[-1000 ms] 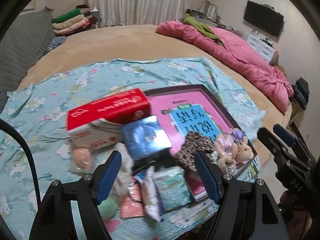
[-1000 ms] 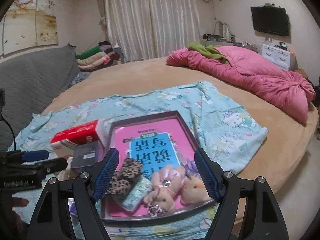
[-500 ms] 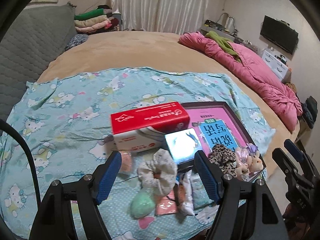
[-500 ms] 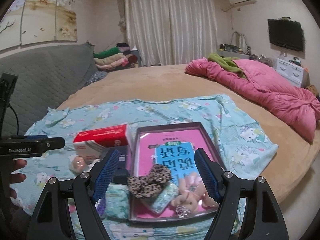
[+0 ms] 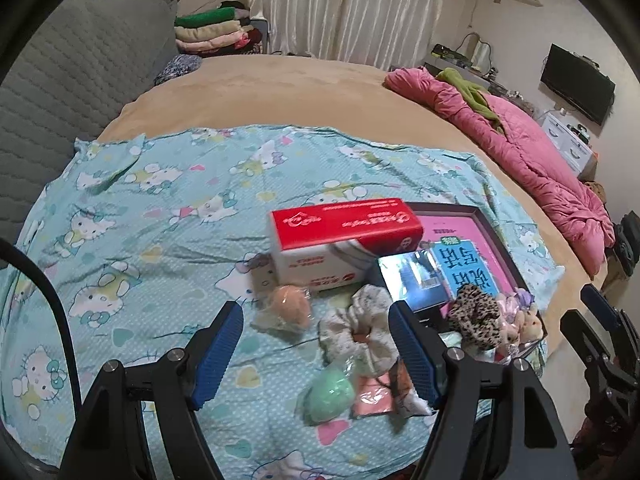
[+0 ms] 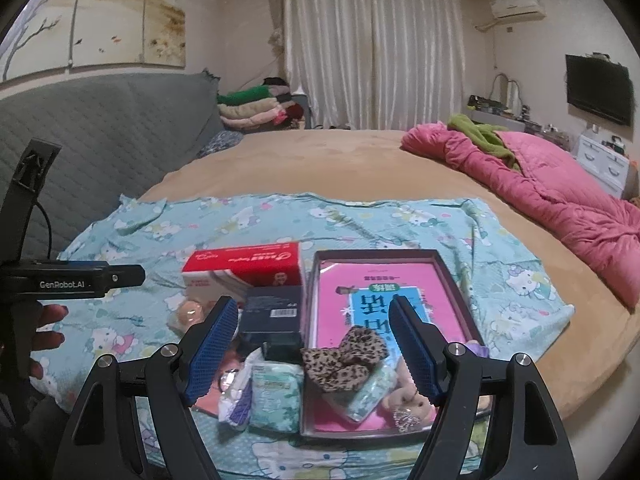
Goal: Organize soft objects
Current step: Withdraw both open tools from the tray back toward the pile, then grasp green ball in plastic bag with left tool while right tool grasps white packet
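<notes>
Soft items lie on a light-blue cartoon-print cloth [image 5: 160, 208]: a peach ball [image 5: 289, 303], a white floral scrunchie [image 5: 362, 320], a green ball [image 5: 330, 396]. A leopard scrunchie [image 6: 344, 356] and small plush toys [image 6: 408, 398] lie in a dark tray [image 6: 452, 280] with a pink book. My left gripper [image 5: 316, 356] is open and empty, above the balls and white scrunchie. My right gripper [image 6: 312, 352] is open and empty, above the tray's near edge. It also shows in the left wrist view [image 5: 592, 320].
A red and white tissue box [image 5: 344, 240] and a dark blue box [image 6: 274, 316] stand beside the tray. Tissue packs [image 6: 276, 394] lie near the front edge. A pink quilt [image 6: 560, 192] lies at the right. A grey headboard [image 6: 100, 140] is at the left.
Both grippers have pulled back and up from the pile. The left view has swung left, showing more of the cloth. Nothing was picked up.
</notes>
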The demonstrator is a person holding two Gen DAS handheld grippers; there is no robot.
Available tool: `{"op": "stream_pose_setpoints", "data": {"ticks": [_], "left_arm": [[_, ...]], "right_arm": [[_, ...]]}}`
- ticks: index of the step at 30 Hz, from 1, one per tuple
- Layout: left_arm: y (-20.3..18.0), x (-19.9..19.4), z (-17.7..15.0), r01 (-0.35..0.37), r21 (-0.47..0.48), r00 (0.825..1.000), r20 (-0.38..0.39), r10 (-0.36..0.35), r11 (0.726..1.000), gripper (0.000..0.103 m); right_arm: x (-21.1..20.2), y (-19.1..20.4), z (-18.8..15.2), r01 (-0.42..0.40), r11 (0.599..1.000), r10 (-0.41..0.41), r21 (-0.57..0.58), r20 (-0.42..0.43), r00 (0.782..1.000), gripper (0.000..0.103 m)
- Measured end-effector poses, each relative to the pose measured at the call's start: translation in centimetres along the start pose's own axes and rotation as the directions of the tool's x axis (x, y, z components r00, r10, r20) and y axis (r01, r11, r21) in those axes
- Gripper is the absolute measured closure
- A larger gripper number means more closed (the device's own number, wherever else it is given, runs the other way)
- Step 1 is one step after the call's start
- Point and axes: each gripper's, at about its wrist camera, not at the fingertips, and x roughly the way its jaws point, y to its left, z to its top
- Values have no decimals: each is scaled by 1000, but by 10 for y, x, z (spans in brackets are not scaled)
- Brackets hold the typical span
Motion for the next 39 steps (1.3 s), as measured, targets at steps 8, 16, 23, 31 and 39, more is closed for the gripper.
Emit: {"op": "stream_pose_setpoints", "data": {"ticks": [8,16,23,31,39], "left_arm": [[12,5,-13,-7,-5,1000,-20,7,1000,28],[21,16,-27,-2,3,999,-50,2,1000,28],[29,37,-45,23,-12,994,-109,-25,1000,28],[29,55,-59,25,-1,988,-153,-25,1000,28],[20,67,-68,38,39,983,-181,-31,998,28]], "right_arm": [[10,18,-10,-44,999,43,-16,-64,997,24],[32,33,-38,-65,998,65,6,-201,977,24],[53,49,-64,-102,995,97,-2,-299,949,24],[70,55,-77,-111,994,104,-1,-335,936,31],[82,61,-83,-129,992,114,-15,-363,925,50]]}}
